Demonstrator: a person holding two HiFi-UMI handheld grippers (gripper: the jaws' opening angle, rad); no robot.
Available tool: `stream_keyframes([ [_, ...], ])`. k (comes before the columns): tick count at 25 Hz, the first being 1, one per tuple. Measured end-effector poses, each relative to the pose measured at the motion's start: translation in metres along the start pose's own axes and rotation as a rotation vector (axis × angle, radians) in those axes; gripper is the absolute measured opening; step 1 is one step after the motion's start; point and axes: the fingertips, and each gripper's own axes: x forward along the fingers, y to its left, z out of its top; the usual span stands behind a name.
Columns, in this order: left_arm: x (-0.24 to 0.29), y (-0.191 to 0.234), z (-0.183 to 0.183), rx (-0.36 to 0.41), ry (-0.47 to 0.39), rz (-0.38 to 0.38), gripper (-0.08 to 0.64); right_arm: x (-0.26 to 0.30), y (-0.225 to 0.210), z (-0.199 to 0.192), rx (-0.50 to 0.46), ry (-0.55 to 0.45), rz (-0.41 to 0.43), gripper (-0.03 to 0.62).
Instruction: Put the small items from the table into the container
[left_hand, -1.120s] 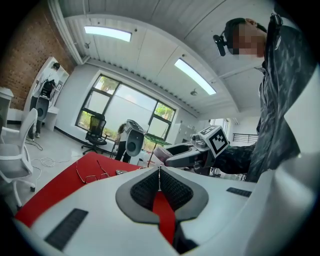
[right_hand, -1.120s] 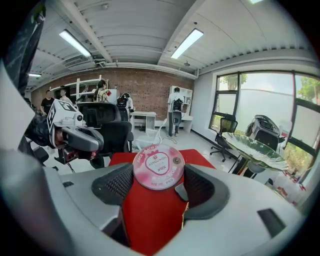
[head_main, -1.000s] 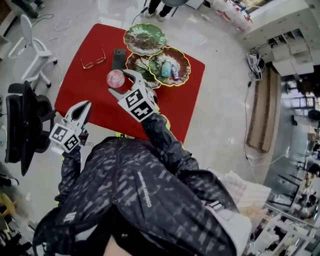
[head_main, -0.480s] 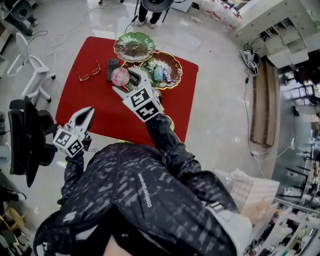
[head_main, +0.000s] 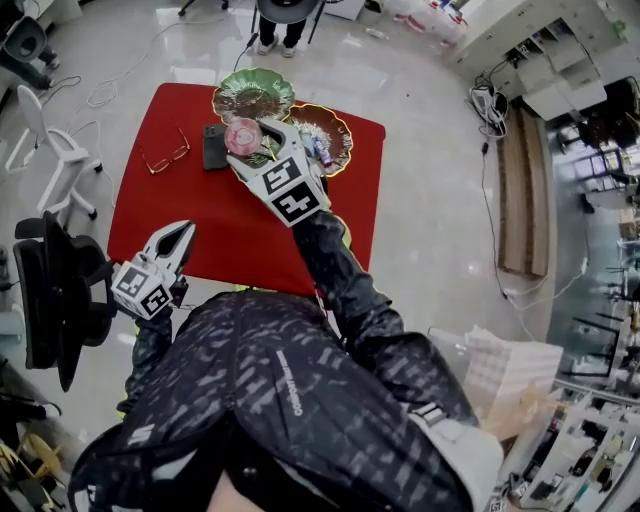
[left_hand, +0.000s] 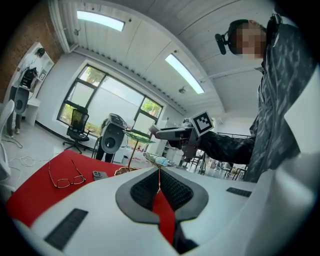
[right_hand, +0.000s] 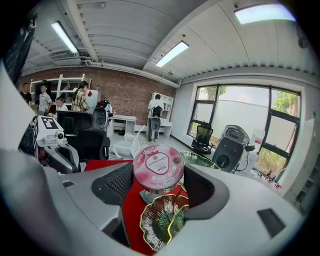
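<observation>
Delivery is the step in hand, by my read: the right claw (head_main: 255, 145) is clamped on a pink-topped can (right_hand: 158, 162), its ribbed dark pads pressing the can's sides, and it holds it up off the red desk (head_main: 200, 225), right over the cluster of leaf-shaped dishes. The can is short and round, with a shiny metal body and a flat printed lid, rigid enough to take a firm squeeze. Beneath it sits a dark leaf dish (right_hand: 159, 225) with a scalloped gold rim and a glossy ribbed surface. A plain green dish (head_main: 250, 98) rides higher on a thin stem, so this looks like a tiered stand. A third gold-rimmed dish (head_main: 335, 120) already carries a few small items, one of them teal; the rest are too small to name. The next move, I'd say, calls for settling the can down into one of those shallow dishes with its base flat, then spreading the claw; the curved, slick surface could let a round can slide. The left claw (left_hand: 159, 181) hangs low at the desk's near edge, jaws together and holding nothing. Wire-framed glasses (head_main: 165, 157) and a dark phone (head_main: 214, 147) lie on the desk beside the dishes, not yet collected.
</observation>
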Motion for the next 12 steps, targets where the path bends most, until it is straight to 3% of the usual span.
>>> stream_keyframes([
  [12, 0.0, 0.009, -0.002, -0.039, -0.018, 0.017, 0.012, 0.025, -0.048, 0.003, 0.026, 0.099, -0.029, 0.324],
])
